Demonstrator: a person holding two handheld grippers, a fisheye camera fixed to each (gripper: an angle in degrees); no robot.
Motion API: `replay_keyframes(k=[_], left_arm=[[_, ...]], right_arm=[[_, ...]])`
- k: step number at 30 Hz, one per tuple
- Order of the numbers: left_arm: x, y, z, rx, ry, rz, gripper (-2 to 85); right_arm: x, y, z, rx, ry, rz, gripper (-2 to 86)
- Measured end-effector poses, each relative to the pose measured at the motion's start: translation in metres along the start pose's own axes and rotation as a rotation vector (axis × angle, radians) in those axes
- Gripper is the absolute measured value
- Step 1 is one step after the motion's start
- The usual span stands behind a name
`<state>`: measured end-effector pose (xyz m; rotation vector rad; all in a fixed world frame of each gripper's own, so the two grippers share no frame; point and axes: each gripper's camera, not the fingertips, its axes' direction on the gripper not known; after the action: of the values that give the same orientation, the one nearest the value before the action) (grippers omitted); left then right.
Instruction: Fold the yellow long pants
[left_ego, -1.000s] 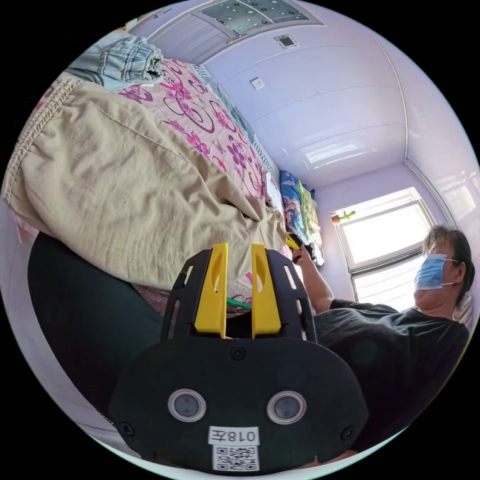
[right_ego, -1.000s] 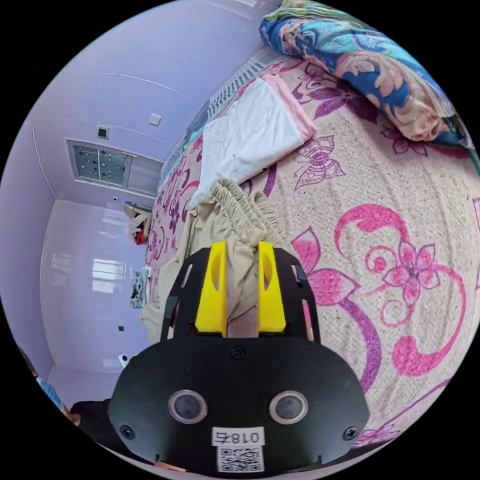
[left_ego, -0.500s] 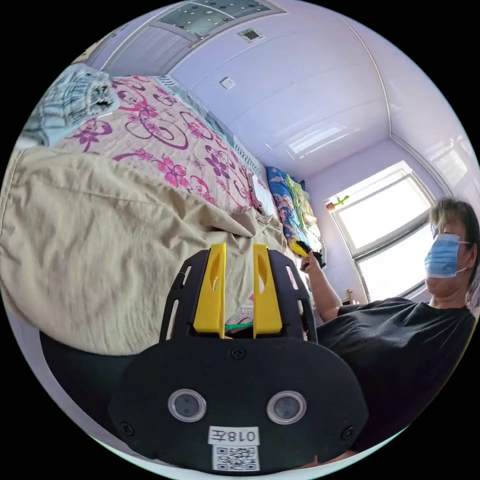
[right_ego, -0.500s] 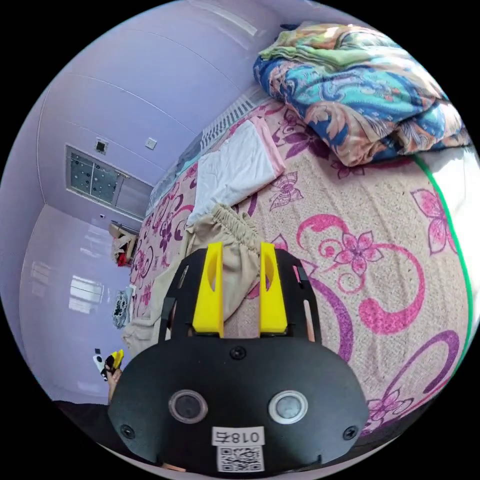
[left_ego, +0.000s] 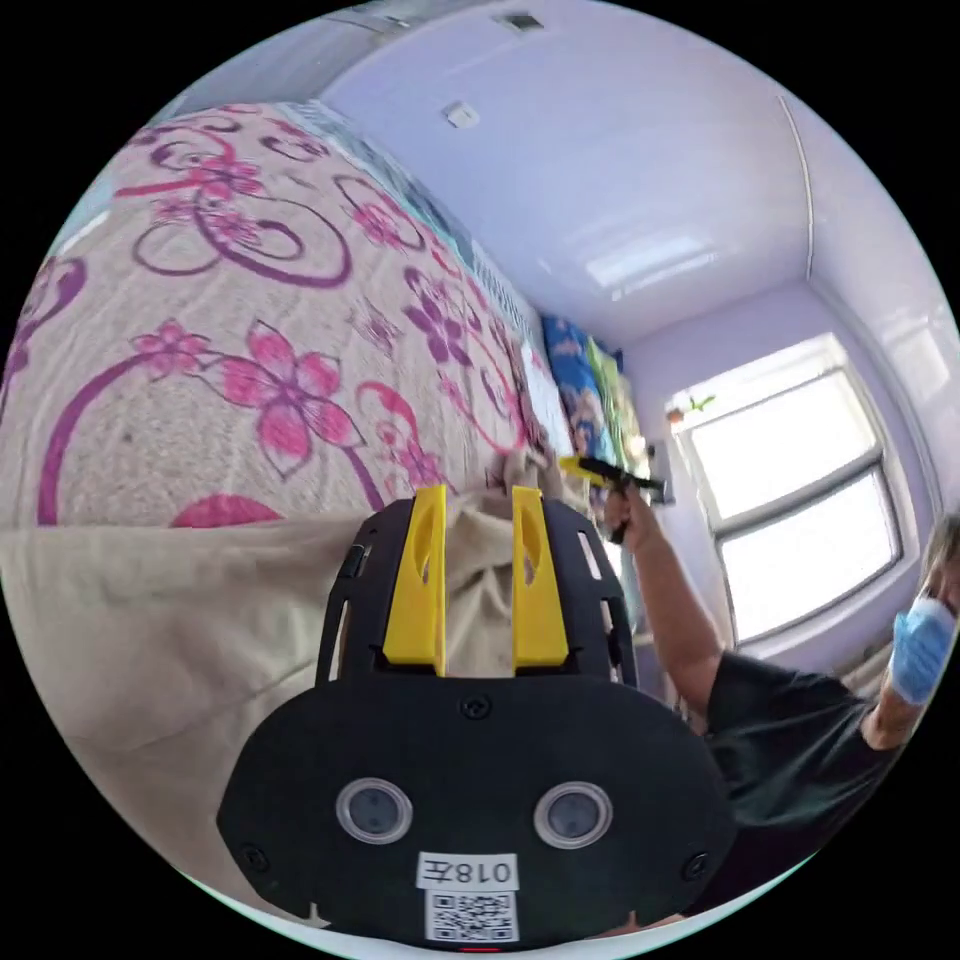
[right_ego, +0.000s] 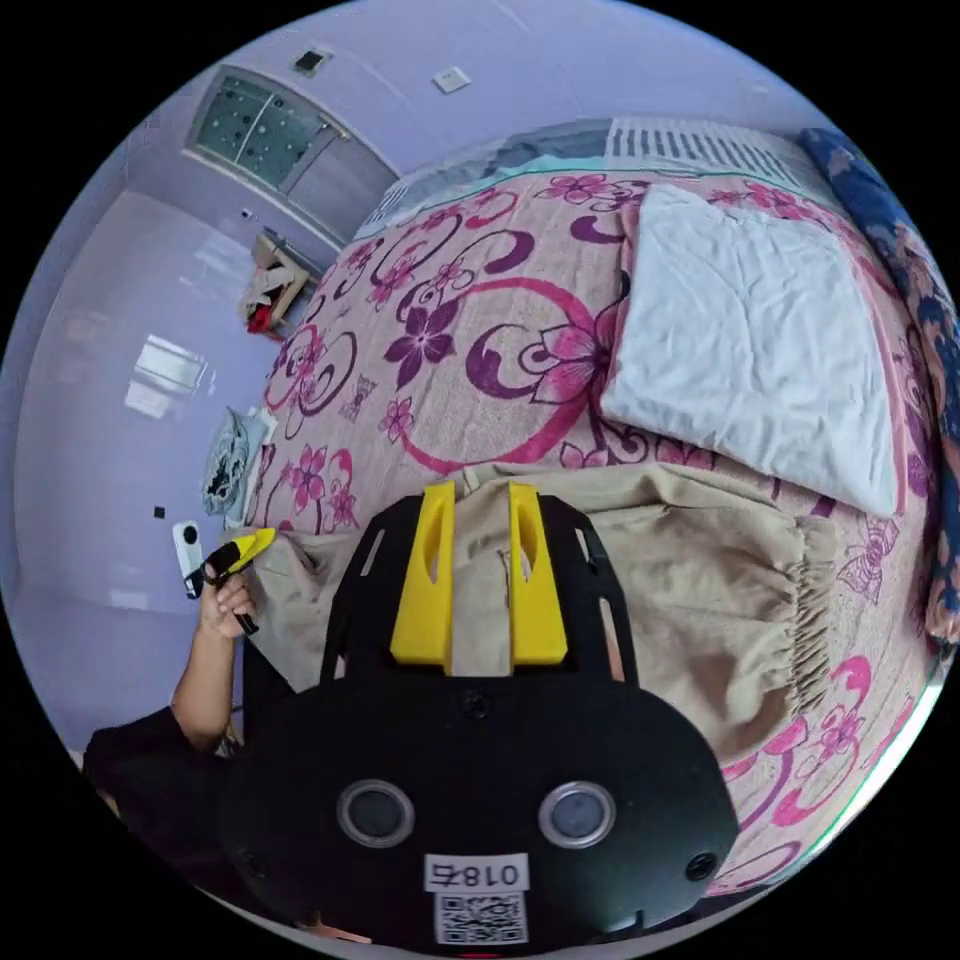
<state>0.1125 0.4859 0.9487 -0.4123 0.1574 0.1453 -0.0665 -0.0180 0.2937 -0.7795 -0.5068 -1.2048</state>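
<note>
Lilac walls w/ bright window, bed w/ pink floral cover, folded quilts.

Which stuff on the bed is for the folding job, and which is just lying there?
For the job:
- yellow pants
- left gripper
- right gripper

Just lying about:
- white folded cloth
- blue patterned quilt
- flowered bed cover, which the pants lie on

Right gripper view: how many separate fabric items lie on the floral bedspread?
3. Beige-yellow long pants spread at the near edge; a white folded cloth with pink trim beyond them; a blue patterned quilt at the frame edge. More may be hidden behind the gripper.
</note>
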Motion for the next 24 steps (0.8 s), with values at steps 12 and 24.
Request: replay_keyframes(k=[12,24], left_arm=[[0.044,0.018,0.052,-0.324,0.21,0.307,5.9],[-0.005,0.037,0.004,0.159,0.274,-0.086,10.4]], right_arm=[[0.033,0.069,-0.037,-0.12,-0.231,-0.042,7.8],[0.041,0.076,-0.108,0.294,-0.365,0.072,9.7]])
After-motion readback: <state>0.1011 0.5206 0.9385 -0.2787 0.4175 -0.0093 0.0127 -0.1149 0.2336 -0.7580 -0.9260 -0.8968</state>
